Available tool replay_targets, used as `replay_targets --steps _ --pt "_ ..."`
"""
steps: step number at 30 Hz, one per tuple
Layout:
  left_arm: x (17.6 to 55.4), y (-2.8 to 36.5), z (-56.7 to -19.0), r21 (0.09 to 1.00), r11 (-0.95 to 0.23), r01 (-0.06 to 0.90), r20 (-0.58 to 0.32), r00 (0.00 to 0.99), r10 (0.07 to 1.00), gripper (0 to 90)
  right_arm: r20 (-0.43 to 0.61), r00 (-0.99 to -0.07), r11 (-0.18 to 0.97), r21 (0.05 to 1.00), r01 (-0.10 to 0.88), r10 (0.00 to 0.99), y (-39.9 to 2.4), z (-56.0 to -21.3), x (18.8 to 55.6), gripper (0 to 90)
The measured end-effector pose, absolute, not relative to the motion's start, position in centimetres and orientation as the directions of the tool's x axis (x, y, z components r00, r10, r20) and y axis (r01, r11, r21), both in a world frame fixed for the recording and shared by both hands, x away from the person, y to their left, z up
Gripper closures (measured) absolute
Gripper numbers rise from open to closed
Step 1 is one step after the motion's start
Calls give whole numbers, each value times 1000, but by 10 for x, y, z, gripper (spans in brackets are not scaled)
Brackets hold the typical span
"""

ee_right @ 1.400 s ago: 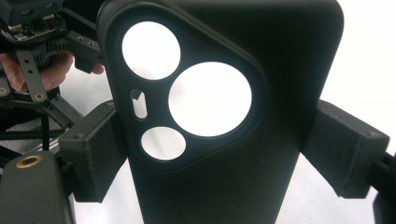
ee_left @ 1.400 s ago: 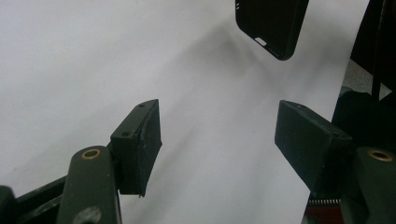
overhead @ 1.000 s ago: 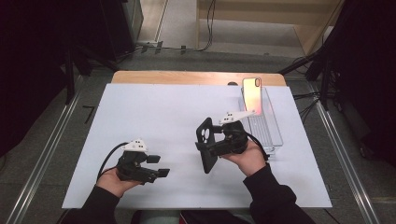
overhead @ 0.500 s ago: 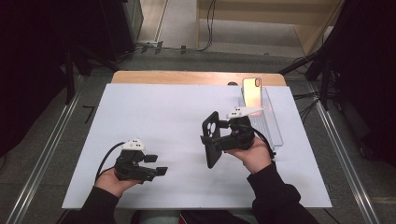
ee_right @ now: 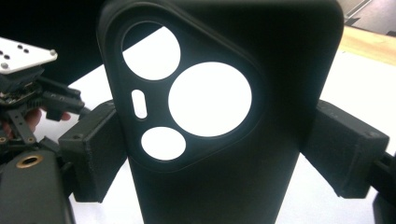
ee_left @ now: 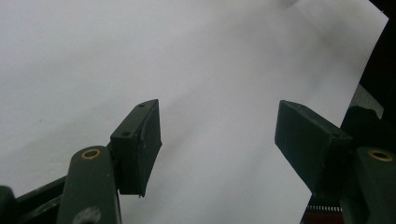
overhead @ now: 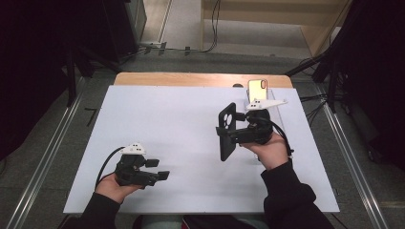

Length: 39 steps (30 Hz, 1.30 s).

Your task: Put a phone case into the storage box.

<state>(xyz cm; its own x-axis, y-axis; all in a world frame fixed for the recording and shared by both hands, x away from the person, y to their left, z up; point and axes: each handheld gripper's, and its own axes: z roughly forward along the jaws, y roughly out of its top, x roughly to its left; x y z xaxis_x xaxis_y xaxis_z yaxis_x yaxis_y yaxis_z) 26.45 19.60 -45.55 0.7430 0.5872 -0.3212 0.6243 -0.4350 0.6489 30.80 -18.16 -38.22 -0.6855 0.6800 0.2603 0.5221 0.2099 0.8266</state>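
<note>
Item 1: phone case, black, matte, rigid-looking, rounded corners. Held upright above the right half of the surface, clear of it. The right gripper view shows its camera panel: a raised, rounded outline with three round cut-outs of differing size and one small slot, the white sheet showing through them. Top and bottom edges of the case are cut off in that view; its inner face cannot be made out.

Item 2: right gripper, black, with a grey three-cornered plate on top. Its jaws are clamped on the two long edges of the phone case. The pads are largely hidden behind the case.

Item 3: left gripper, black, resting low near the front left of the surface. Jaws stand apart with nothing between them; the left gripper view shows blocky, flat-faced pads over bare white sheet.

Item 4: surface, covered by a smooth white sheet, a wooden edge showing at the far side.

Item 5: phone, gold-toned back, glossy, standing upright at the far right; its lower part is hidden behind the right gripper. A clear holder beside it is hard to make out.
</note>
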Motion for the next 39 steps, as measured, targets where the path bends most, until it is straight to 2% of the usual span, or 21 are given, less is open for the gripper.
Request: replay_targets --steps 16,23,39 --pt "262 202 -456 649 -421 634 -321 730 603 320 251 -616 142 845 516 746 -217 -361 314 116" --pt "261 203 -456 651 -416 635 -326 729 602 321 224 -577 140 844 518 786 -226 -360 317 117" --pt "261 204 -455 655 -405 638 -335 726 600 321 234 -468 48 855 517 852 -262 -355 319 118"
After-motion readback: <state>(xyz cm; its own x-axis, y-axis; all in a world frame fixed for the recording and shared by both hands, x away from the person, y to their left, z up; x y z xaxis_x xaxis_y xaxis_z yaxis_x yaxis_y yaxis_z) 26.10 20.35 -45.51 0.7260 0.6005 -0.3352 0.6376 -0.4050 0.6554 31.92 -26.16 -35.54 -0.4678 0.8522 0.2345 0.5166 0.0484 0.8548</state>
